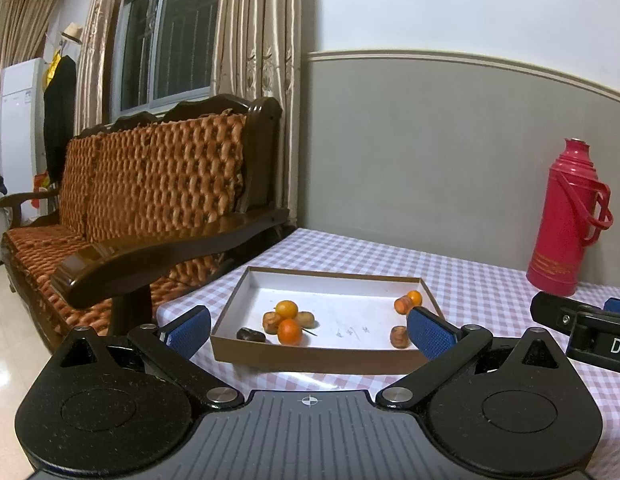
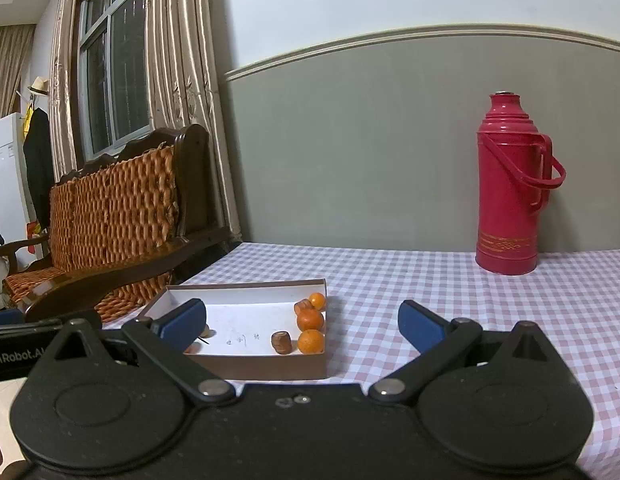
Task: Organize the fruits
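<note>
A shallow cardboard box (image 1: 310,358) with a white inside lies on the checked tablecloth. In the left wrist view a cluster of small oranges (image 1: 289,331) and brown fruits (image 1: 272,322) sits at its left, with a dark fruit (image 1: 251,335) beside them; more fruits (image 1: 408,302) lie at its right. In the right wrist view the box (image 2: 262,368) holds oranges (image 2: 310,341) and a brown fruit (image 2: 281,343) along its right side. My left gripper (image 1: 308,332) is open and empty before the box. My right gripper (image 2: 302,326) is open and empty, also short of the box.
A red thermos (image 2: 510,188) stands at the back of the table by the grey wall; it also shows in the left wrist view (image 1: 566,220). A wooden sofa (image 1: 150,200) with woven cushions stands left of the table. The right gripper's body (image 1: 582,330) shows at the right.
</note>
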A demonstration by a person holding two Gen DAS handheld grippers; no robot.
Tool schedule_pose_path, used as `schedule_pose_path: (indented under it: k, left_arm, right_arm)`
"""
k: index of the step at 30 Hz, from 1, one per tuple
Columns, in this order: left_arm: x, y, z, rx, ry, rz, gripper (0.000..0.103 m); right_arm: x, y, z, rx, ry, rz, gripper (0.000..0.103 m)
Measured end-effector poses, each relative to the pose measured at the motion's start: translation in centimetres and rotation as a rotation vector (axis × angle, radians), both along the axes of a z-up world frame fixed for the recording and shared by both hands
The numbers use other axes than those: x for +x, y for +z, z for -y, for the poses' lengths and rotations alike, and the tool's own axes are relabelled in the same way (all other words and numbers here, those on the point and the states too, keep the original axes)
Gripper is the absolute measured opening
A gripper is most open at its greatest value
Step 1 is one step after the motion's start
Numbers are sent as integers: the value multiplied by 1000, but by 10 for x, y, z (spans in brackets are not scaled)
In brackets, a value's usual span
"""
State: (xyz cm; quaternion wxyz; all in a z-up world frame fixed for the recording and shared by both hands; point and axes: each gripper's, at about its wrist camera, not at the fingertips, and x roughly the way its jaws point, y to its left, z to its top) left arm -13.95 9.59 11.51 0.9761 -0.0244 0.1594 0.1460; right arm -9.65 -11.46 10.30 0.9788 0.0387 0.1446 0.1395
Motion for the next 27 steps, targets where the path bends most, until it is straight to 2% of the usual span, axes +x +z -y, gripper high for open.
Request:
schedule_pose_path:
  k: [27]
  left_arm:
    - [2,1,-1,-12,3,12,103]
  right_arm:
    - [4,1,-3,-2,9,-4,97]
